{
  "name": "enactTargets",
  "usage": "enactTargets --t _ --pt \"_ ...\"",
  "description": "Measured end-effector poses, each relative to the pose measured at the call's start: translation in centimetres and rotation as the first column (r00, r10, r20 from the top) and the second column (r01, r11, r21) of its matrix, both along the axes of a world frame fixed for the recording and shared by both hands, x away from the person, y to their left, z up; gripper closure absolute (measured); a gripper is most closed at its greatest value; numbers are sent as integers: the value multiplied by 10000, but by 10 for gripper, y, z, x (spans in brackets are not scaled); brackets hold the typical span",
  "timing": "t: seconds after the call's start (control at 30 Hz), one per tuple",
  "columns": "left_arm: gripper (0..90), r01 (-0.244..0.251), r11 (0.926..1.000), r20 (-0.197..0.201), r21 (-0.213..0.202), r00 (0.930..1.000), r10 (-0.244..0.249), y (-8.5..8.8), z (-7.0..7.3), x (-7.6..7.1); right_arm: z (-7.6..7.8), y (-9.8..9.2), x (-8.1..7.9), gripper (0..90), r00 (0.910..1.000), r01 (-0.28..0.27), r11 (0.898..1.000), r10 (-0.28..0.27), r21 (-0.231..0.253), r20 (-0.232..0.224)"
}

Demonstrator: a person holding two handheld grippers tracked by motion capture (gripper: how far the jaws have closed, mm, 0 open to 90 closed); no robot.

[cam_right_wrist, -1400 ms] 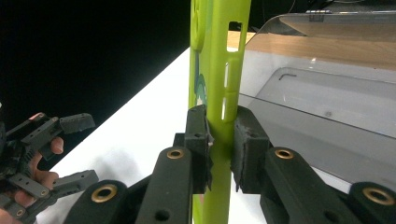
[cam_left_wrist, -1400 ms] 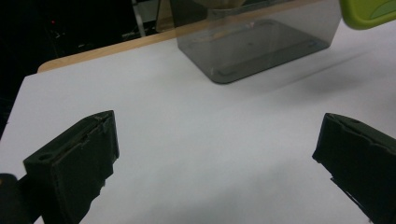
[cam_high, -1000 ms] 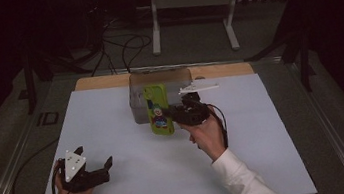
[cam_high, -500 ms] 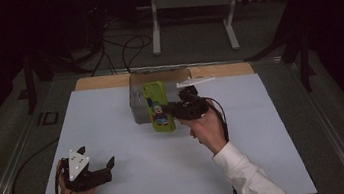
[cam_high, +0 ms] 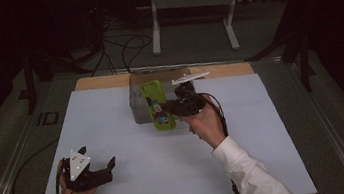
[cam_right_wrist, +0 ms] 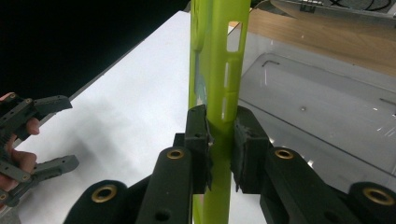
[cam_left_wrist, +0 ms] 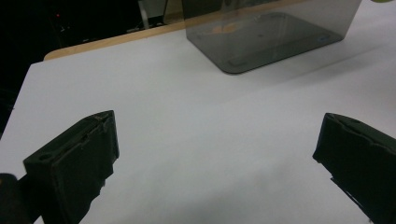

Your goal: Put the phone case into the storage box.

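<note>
A lime-green phone case (cam_high: 156, 104) with a cartoon figure on it stands on end in front of a clear grey plastic box (cam_high: 136, 102). My right gripper (cam_high: 175, 108) is shut on the case's lower part. In the right gripper view the case (cam_right_wrist: 219, 65) rises edge-on between the pads (cam_right_wrist: 198, 140), with the box (cam_right_wrist: 322, 107) just behind and to the right. My left gripper (cam_high: 102, 162) rests open at the table's front left with nothing between its jaws. The left gripper view looks between the wide-apart jaws of that gripper (cam_left_wrist: 217, 144) toward the box (cam_left_wrist: 271, 42).
A white sheet (cam_high: 114, 135) covers the table, with a wooden strip (cam_high: 100, 82) along the back edge. Beyond it are a dark floor, cables (cam_high: 128, 47) and a white stand (cam_high: 188, 4). The hand holding the left gripper (cam_right_wrist: 37, 135) appears at the right gripper view's left edge.
My right gripper has carried the phone case a little farther back, closer against the box's front. The left gripper has stayed where it was.
</note>
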State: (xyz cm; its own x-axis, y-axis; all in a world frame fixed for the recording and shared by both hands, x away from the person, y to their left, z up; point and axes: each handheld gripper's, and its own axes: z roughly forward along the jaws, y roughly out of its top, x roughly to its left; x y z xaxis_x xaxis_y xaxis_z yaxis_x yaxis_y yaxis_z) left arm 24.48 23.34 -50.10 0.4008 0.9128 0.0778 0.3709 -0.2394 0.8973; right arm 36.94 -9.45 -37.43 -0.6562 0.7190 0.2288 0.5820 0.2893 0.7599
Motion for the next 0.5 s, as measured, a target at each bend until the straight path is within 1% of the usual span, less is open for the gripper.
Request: enactTargets --t 0.23,0.5 --pt "0 24 10000 -1 -5 10000 -24 -1 0 0 5 1 7 787 10000 -30 9998 28 -219 -68" --pt "0 26 10000 -45 16 10000 -26 -1 0 0 9 -1 15 787 9996 36 9995 -45 -299 -281"
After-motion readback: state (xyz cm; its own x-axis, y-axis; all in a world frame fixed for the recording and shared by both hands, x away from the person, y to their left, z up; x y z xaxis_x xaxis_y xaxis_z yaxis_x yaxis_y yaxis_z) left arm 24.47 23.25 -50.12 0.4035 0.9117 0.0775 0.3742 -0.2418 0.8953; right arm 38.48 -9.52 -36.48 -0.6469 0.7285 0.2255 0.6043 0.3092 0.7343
